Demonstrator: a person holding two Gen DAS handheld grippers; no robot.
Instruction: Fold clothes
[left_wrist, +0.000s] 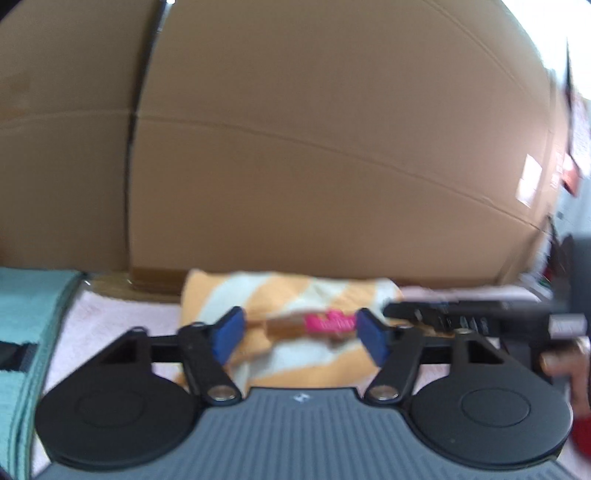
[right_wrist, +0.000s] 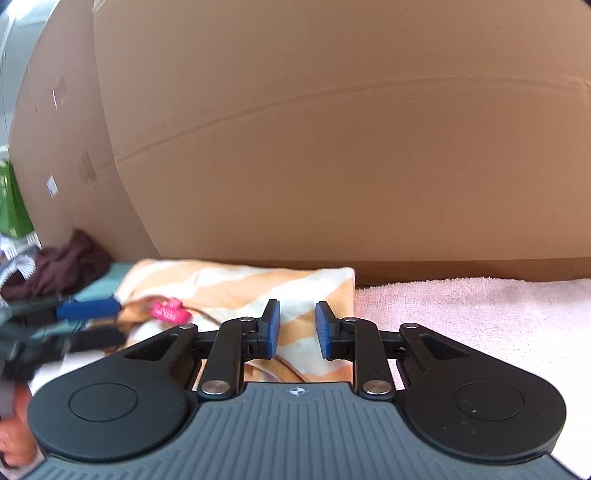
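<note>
A: From the left wrist view, how far along is the folding?

B: The orange-and-white striped garment (left_wrist: 295, 295) lies as a compact bundle on the pink towel (left_wrist: 110, 321), close to the cardboard box (left_wrist: 332, 147). A pink label (left_wrist: 330, 322) sits on top. The left gripper (left_wrist: 301, 334) stands half open around that label's stretch of cloth; the blur keeps me from telling whether its pads press on it.

A: And the right wrist view?

B: The same garment (right_wrist: 236, 280) looks mostly folded, its right edge fairly square against the towel (right_wrist: 480, 314). The right gripper (right_wrist: 295, 330) hovers over its near corner, narrowed, with a clear gap and nothing pinched. A dark crumpled garment (right_wrist: 62, 264) at far left looks unfolded, so I'd judge more work remains.
</note>
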